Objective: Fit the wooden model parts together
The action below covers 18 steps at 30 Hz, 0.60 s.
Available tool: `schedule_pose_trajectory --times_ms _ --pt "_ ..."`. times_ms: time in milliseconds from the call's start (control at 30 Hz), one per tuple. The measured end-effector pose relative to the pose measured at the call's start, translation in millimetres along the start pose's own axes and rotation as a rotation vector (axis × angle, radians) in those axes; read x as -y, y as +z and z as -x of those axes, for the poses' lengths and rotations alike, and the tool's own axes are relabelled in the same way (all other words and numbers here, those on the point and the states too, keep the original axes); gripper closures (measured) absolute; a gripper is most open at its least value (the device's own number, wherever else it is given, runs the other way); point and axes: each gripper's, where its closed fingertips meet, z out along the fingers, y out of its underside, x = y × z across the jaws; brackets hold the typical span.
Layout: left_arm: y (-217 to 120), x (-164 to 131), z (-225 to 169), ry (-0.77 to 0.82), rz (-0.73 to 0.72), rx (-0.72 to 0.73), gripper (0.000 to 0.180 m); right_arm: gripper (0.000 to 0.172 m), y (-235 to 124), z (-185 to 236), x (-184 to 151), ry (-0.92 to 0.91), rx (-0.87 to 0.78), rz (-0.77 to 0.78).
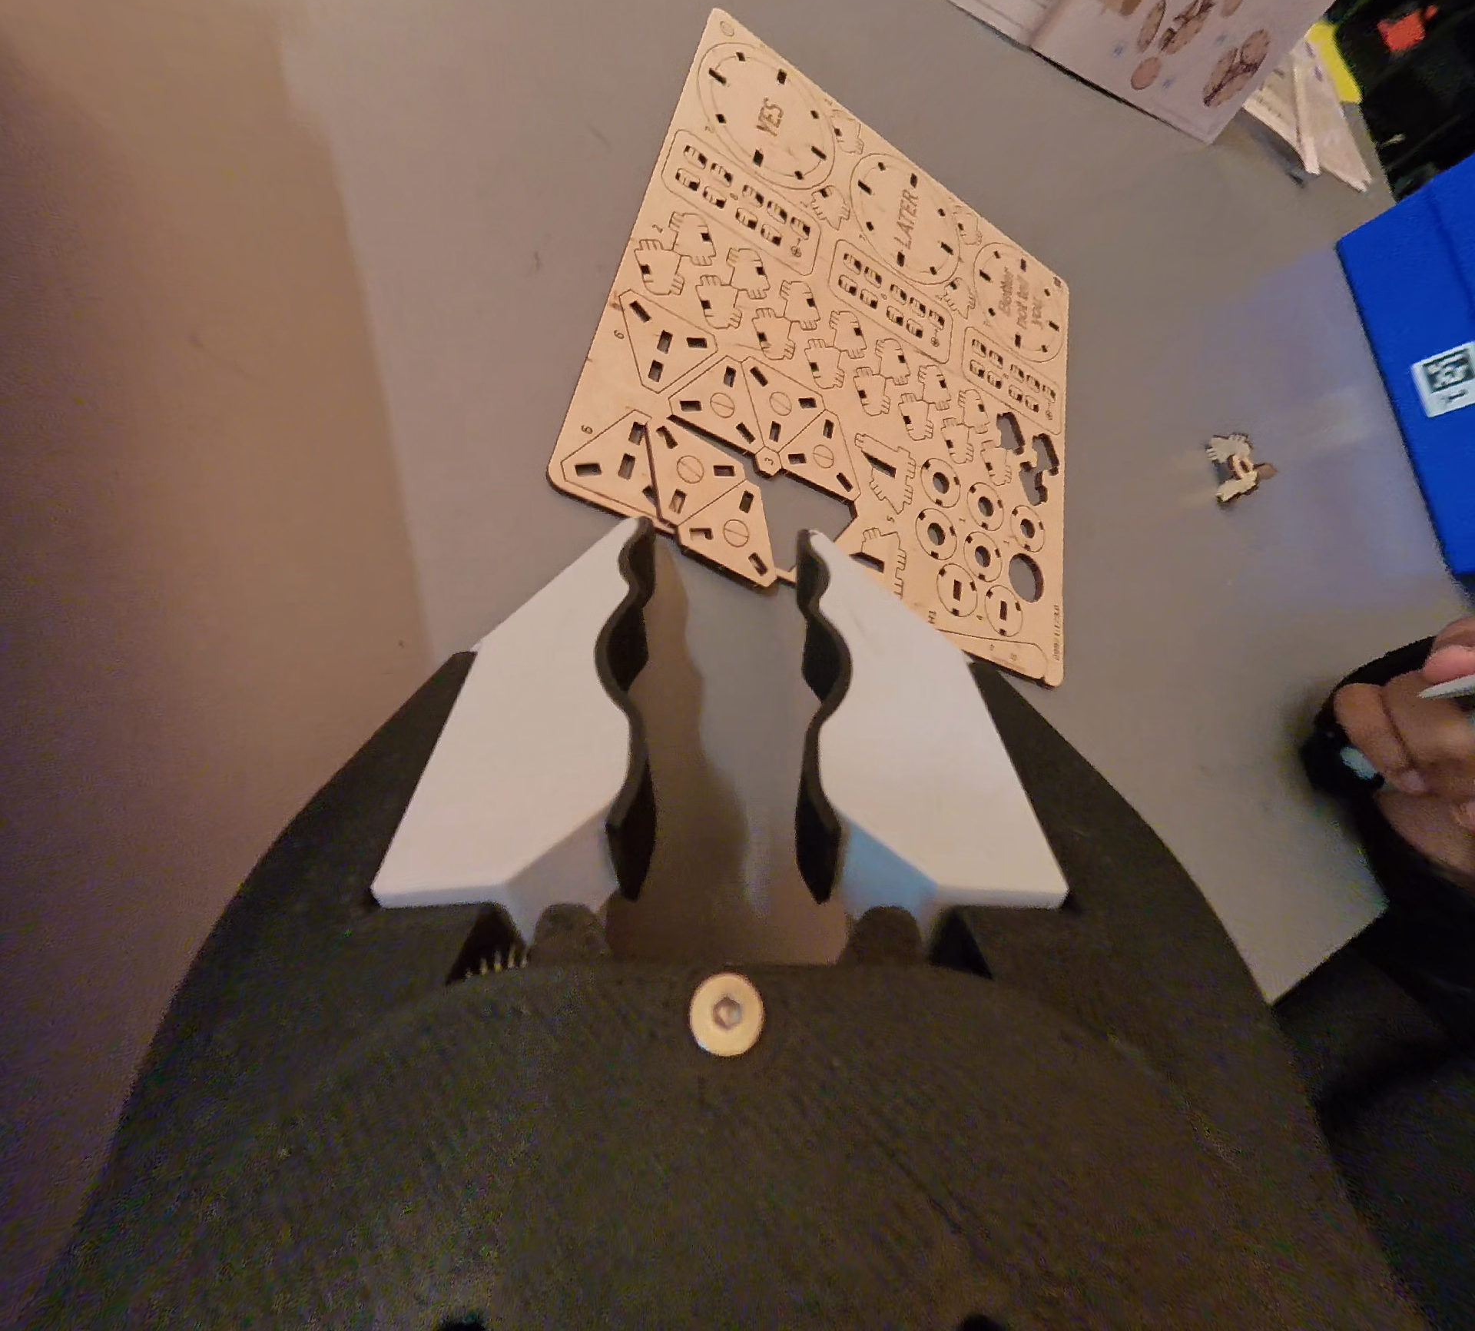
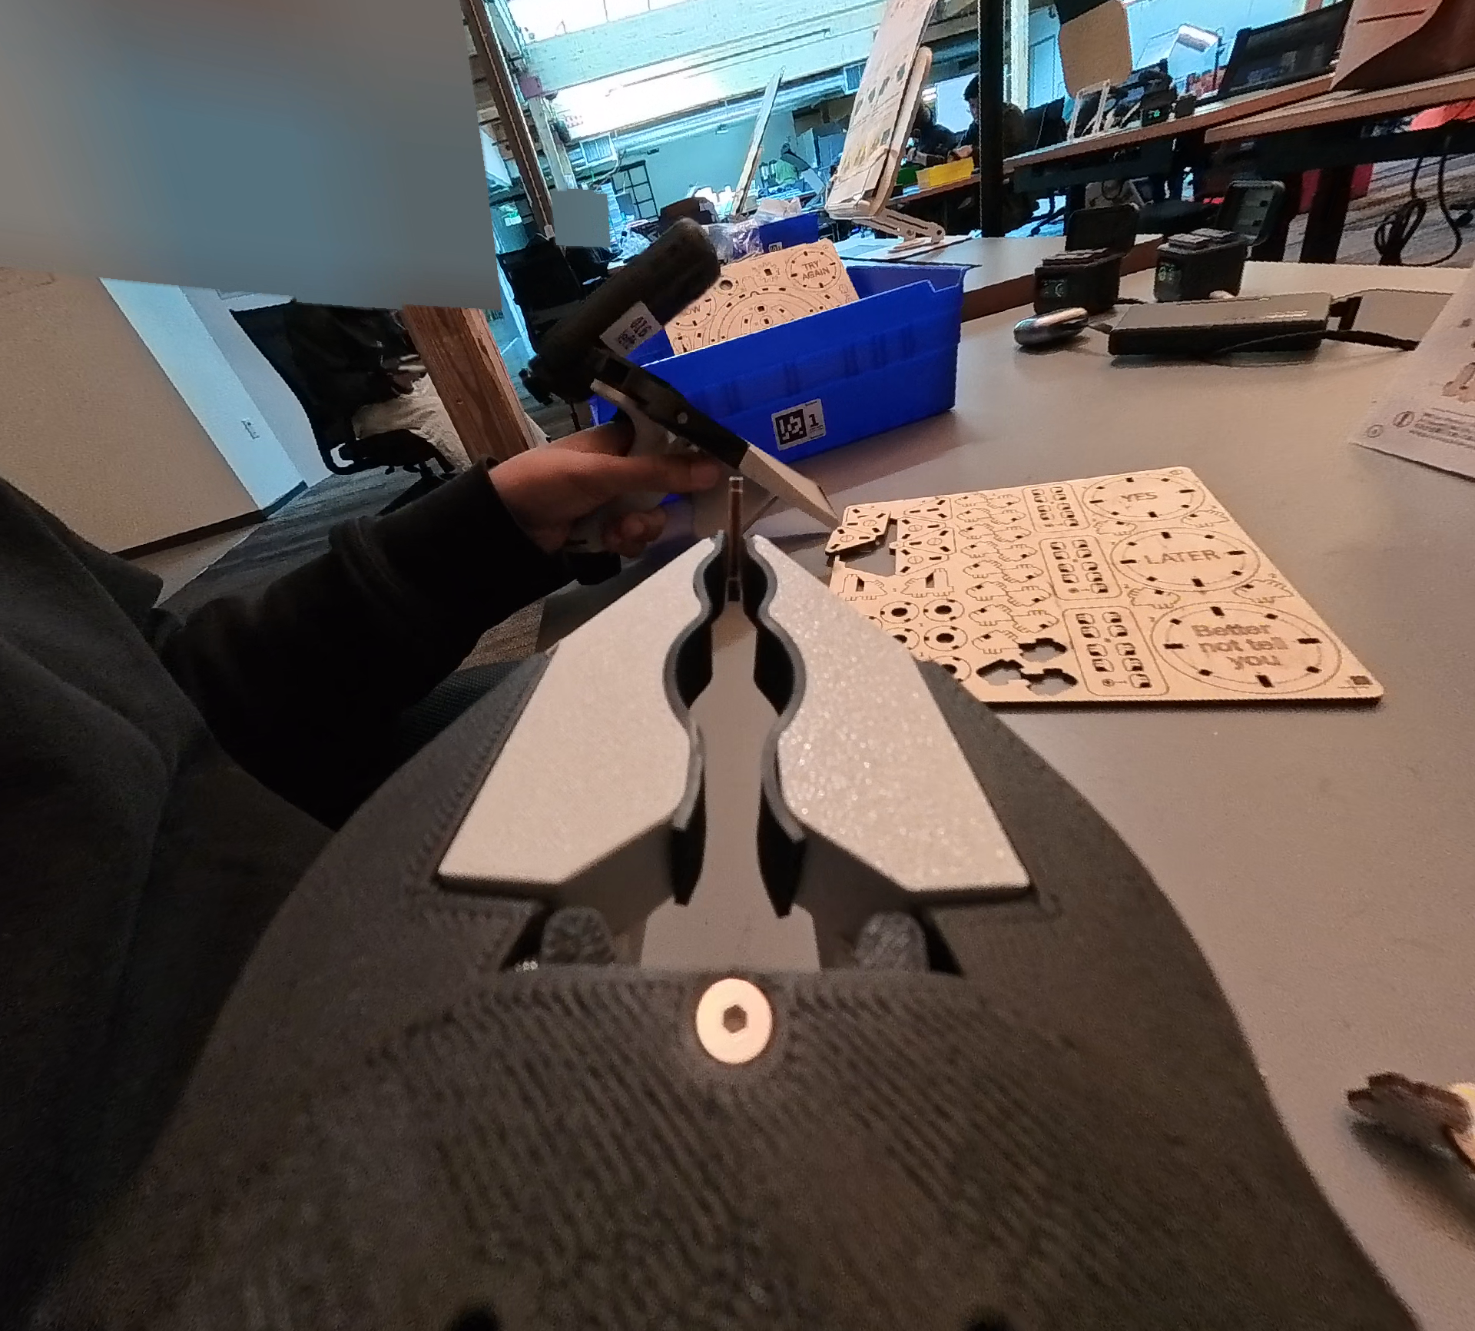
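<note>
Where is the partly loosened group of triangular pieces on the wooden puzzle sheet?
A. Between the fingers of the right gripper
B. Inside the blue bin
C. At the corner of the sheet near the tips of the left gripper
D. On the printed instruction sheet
C: the triangular pieces sit askew at the corner of the wooden puzzle sheet, just ahead of the open left gripper.

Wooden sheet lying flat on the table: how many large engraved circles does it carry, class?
3, along one edge of the sheet: far circle, middle circle, near circle. None looks hidden.
</note>
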Motion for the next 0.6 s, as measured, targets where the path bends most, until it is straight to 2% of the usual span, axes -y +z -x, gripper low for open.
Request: schedule_pose_trajectory --times_ms 100,233,600 --pt "1.6 0.8 -1.0 0.082 -0.004 0.049 0.132 0.172 0.2 0.1 -0.1 0.0 0.001 0.001" --pt "6.7 -3.3 -0.2 0.159 0.025 0.109 0.13 0.172 0.1 0.4 0.0 -0.002 0.001 0.0" --pt "8.0 -4.5 -2.5 0.205 0.041 0.145 0.155 0.172 -0.4 0.8 0.5 -0.003 0.002 -0.004"
